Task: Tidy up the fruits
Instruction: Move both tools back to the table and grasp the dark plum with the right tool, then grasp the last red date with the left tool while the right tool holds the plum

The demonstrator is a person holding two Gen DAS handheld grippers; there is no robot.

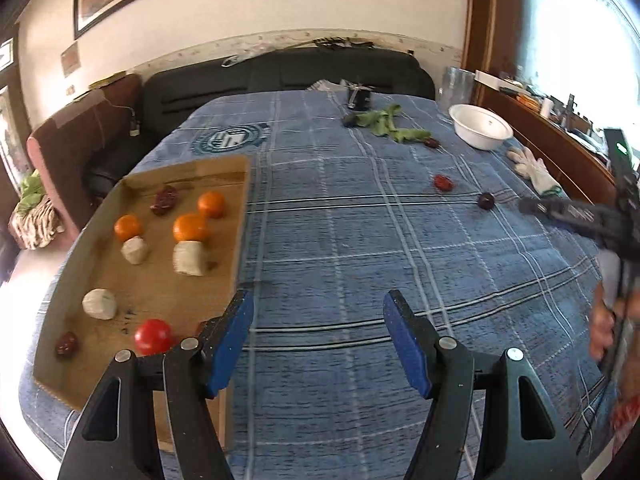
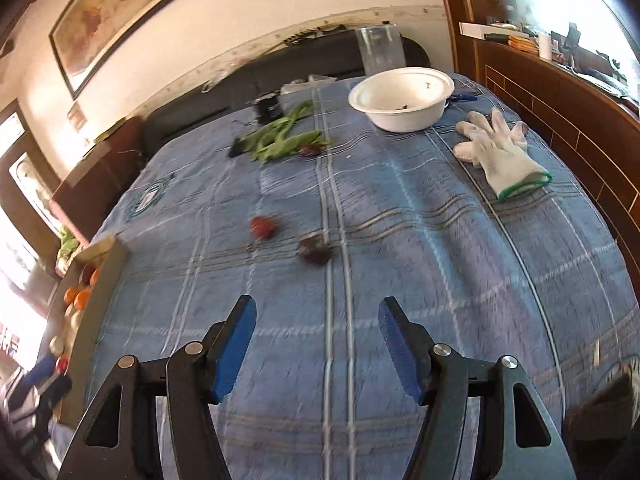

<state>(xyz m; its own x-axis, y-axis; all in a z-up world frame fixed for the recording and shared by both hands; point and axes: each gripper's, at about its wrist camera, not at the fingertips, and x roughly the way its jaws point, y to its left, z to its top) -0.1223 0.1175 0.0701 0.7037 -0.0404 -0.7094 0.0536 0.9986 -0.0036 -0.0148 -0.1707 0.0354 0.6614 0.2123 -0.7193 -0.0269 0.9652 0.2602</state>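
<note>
A flat cardboard tray (image 1: 224,184) lies on the left of the blue checked cloth. It holds three oranges (image 1: 191,227), pale lumps (image 1: 189,257), a red tomato (image 1: 153,336) and dark red fruits (image 1: 165,199). Two loose fruits lie mid-cloth: a red one (image 1: 443,182) (image 2: 262,227) and a dark purple one (image 1: 486,200) (image 2: 314,251). My left gripper (image 1: 318,306) is open over bare cloth beside the tray's right edge. My right gripper (image 2: 317,312) is open and empty, with the two loose fruits just ahead of it. The right gripper (image 1: 532,206) also shows blurred at the right edge of the left wrist view.
A white bowl (image 2: 436,104) (image 1: 480,132) stands at the far right, a white glove (image 2: 496,148) beside it. Green leaves (image 2: 280,140) (image 1: 390,124) and small dark fruits (image 1: 431,143) lie at the back. A dark sofa and a wooden ledge border the cloth.
</note>
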